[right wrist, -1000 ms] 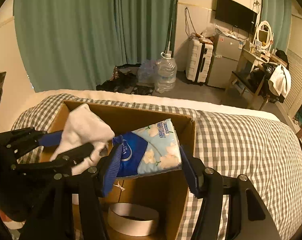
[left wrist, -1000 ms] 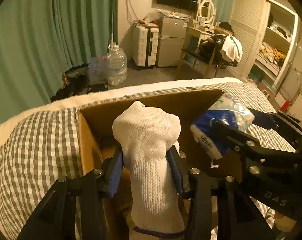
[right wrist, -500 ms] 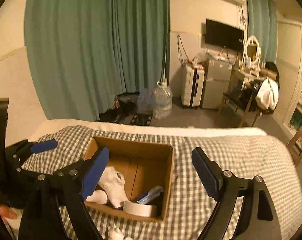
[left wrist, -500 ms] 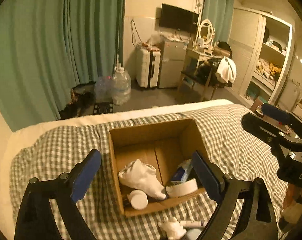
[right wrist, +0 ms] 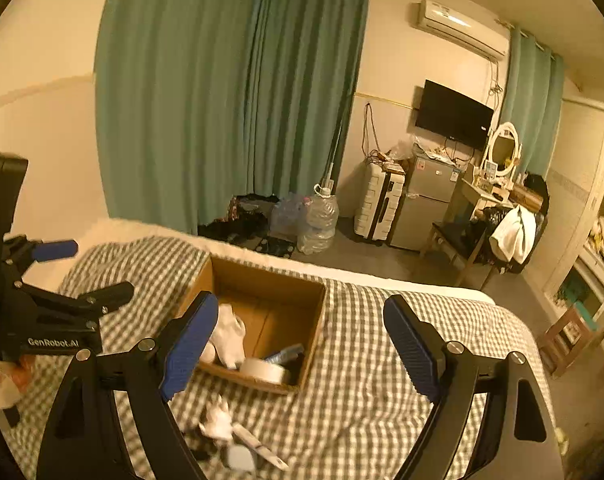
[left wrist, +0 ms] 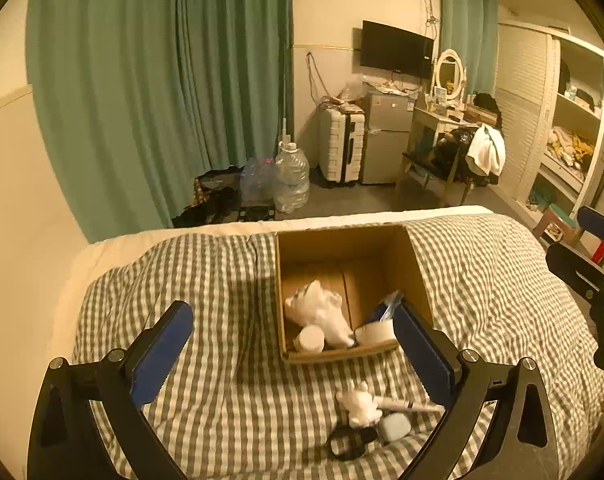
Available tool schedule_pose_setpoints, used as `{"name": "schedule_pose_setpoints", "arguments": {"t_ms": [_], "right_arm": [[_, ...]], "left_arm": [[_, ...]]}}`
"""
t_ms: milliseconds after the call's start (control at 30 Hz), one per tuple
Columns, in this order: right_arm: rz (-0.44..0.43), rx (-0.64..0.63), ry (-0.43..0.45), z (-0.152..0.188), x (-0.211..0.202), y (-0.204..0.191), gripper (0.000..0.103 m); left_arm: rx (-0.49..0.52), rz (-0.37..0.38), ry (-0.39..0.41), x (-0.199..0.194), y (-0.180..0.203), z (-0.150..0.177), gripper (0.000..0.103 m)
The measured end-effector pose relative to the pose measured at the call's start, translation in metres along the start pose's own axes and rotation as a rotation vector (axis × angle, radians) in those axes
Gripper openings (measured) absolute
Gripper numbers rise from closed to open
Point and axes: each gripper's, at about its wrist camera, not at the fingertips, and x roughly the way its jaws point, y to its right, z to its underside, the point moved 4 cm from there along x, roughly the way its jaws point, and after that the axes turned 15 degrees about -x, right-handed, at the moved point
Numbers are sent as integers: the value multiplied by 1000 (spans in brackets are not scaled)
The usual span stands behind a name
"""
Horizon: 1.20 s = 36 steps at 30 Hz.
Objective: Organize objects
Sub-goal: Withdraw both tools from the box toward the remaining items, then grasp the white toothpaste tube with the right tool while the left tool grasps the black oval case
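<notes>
Sock and tissue pack dropped in the box; both grippers lifted clear.

The left gripper (left wrist: 292, 354) and right gripper (right wrist: 298, 344) have just spread their fingers and hang released, nothing between them. The white sock (left wrist: 321, 312) and blue tissue pack (left wrist: 385, 308), clamped a second ago, now lie inside the cardboard box (left wrist: 341, 240) on the checked bed (left wrist: 206, 276), by a tape roll (left wrist: 375, 332). A small white toy (left wrist: 359, 402), tube and black ring remain loose on the bed before the box, likely next.

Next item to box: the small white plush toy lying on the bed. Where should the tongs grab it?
Grip the white plush toy across its body, coming from above. It lies on the checked blanket beside a tube and small case, so a side approach would hit those.
</notes>
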Motion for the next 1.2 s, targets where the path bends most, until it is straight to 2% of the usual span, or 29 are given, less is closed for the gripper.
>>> {"name": "schedule_pose_setpoints", "arguments": {"t_ms": [167,300,633,833,933,1033,1133,1200], "right_arm": [[-20,-30,-30,27,-3,-15,85],[-58,-40,-83,62,16,-30,85],[-167,-45,-283,159,104,-55,85],[-276,-65,-424,205,151,-84,74],[-318,-79,-490,218,172,-101,68],[-349,-95,-519,221,186,-114,63],[-363,-109,-552,222,198,-123,60],[-373,-108,-578,225,207,-127,58]], "left_arm": [[-30,-8,-4,-1,-1,29,103],[-44,-15,-50,17,-2,54,103],[60,-95,-253,100,2,141,103],[77,-59,-386,131,-4,181,103],[58,-2,-442,139,-8,190,103],[46,39,-484,144,-9,197,103],[83,10,-539,152,-10,208,103],[93,17,-583,157,-9,215,103]]}}
